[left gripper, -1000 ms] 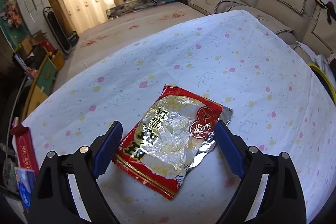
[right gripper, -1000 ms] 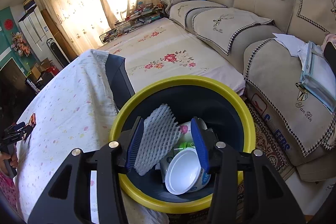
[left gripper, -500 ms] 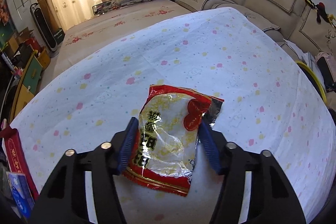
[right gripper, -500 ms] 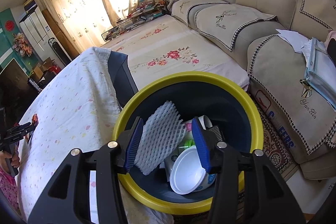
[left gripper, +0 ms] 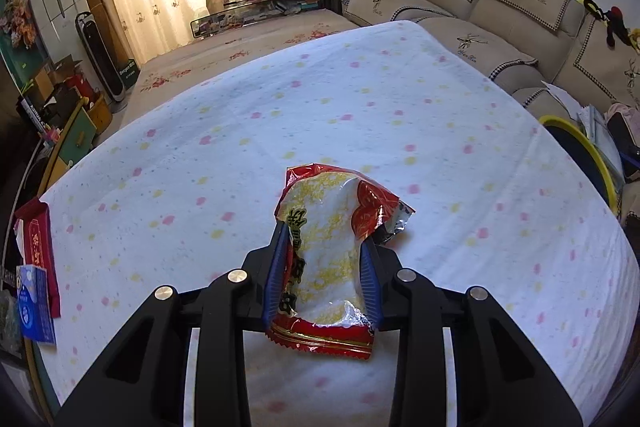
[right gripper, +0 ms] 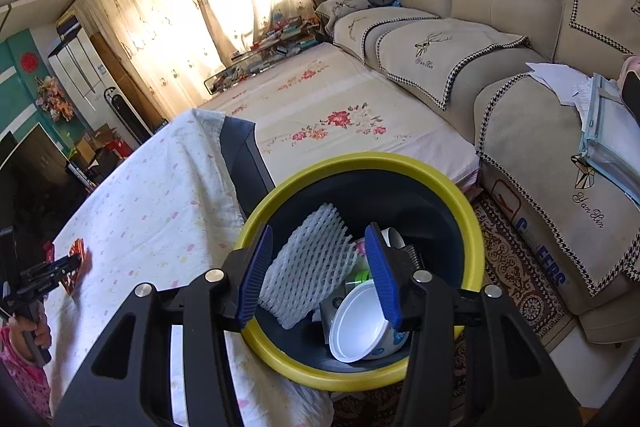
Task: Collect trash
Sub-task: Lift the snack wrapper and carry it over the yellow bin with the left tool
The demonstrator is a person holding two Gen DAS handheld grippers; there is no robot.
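red snack wrapper (left gripper: 324, 259) pinched inside left gripper (left gripper: 325, 279)

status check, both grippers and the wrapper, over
Left gripper jaws just closing, pinching the red snack wrapper off the tablecloth. Right gripper open, empty, above the yellow-rimmed bin. Nothing in the way.

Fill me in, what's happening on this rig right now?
Trash pickup with two handheld grippers. The left gripper has just been closing on a red and silver snack wrapper, which now sits crumpled between its pads above the spotted tablecloth. The right gripper hangs open and empty over the yellow-rimmed bin beside the table. The bin already holds a white foam net and a white bowl. The wrapper is not yet in the bin.
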